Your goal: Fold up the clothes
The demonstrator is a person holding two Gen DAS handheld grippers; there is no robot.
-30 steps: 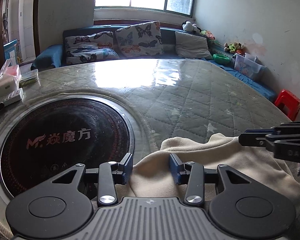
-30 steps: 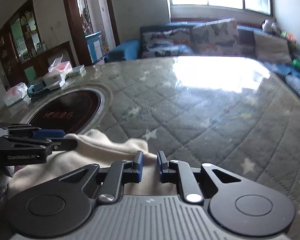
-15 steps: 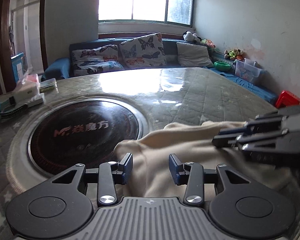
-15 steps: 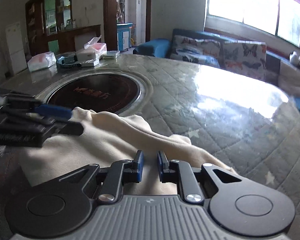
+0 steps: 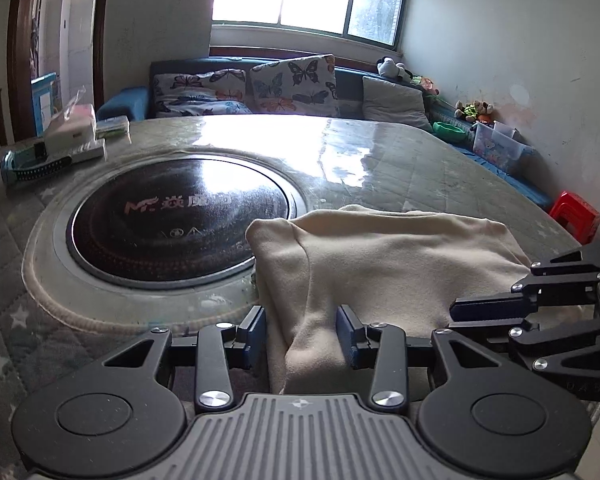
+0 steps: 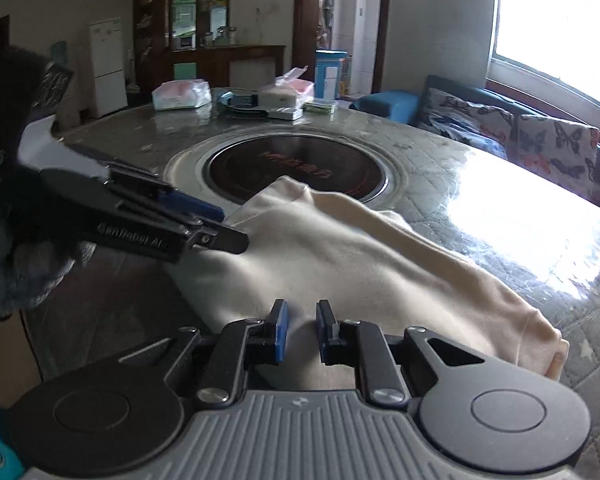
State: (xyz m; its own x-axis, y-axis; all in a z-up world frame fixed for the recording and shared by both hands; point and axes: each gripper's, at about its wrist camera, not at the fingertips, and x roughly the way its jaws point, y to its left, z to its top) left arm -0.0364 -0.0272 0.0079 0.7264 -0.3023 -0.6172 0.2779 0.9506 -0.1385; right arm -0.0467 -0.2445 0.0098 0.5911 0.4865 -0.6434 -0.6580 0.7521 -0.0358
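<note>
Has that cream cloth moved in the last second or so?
Yes. The cream cloth has been pulled toward the round black cooktop; its corner now overlaps the cooktop's rim, where earlier it lay clear of it.

Cream garment [image 5: 380, 264]: near edge hidden behind left gripper [image 5: 301, 334] body. Right gripper [image 6: 299, 330] body likewise hides garment's near hem. Hotplate [image 5: 180, 216] lettering blurred, partly unreadable; its near-right rim hidden under garment.
</note>
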